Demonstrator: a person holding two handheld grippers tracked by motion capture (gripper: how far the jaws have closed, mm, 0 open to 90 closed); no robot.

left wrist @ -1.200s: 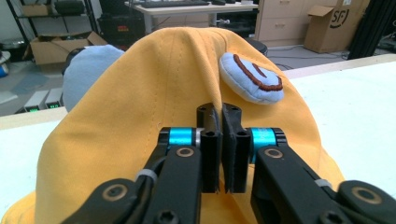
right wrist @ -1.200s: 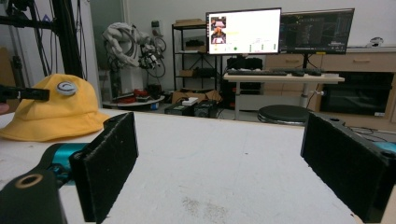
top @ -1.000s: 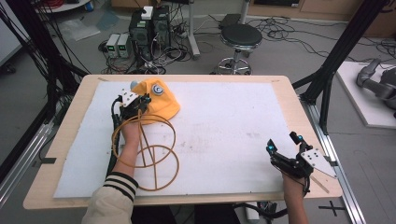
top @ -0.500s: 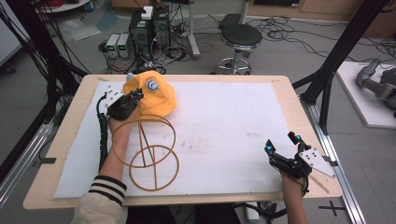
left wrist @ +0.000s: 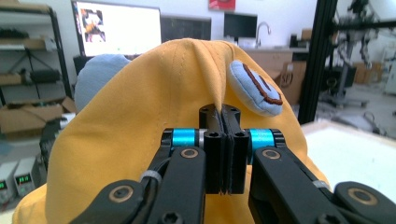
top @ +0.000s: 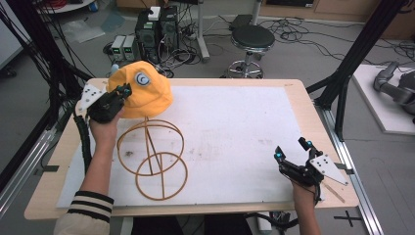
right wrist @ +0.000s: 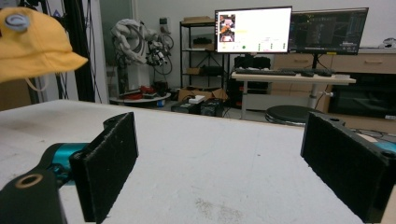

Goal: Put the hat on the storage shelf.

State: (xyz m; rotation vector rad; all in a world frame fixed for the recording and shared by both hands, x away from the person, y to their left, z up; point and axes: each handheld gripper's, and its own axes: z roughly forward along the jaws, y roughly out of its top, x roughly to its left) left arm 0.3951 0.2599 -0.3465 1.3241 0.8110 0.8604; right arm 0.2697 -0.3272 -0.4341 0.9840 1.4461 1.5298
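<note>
A yellow cap point(top: 142, 95) with a pale blue round patch point(top: 142, 78) hangs in the air over the table's far left, above a wire hat stand point(top: 152, 156) of tan hoops. My left gripper point(top: 122, 93) is shut on a fold of the cap's cloth; in the left gripper view the jaws pinch the yellow cap point(left wrist: 154, 112) just left of the patch point(left wrist: 254, 86). My right gripper point(top: 293, 152) rests open near the front right of the table, nothing between its pads point(right wrist: 109, 163). The cap point(right wrist: 35, 39) shows far off at upper left in the right gripper view.
A white mat point(top: 235, 132) covers the wooden table point(top: 293, 85). Black frame posts point(top: 350, 68) stand at the table's sides. Beyond the far edge are a stool point(top: 250, 41) and computer boxes point(top: 156, 29) on the floor.
My left gripper has lifted the cap off the table and carried it up and toward the far left, above the wire stand. The right gripper has stayed put.
</note>
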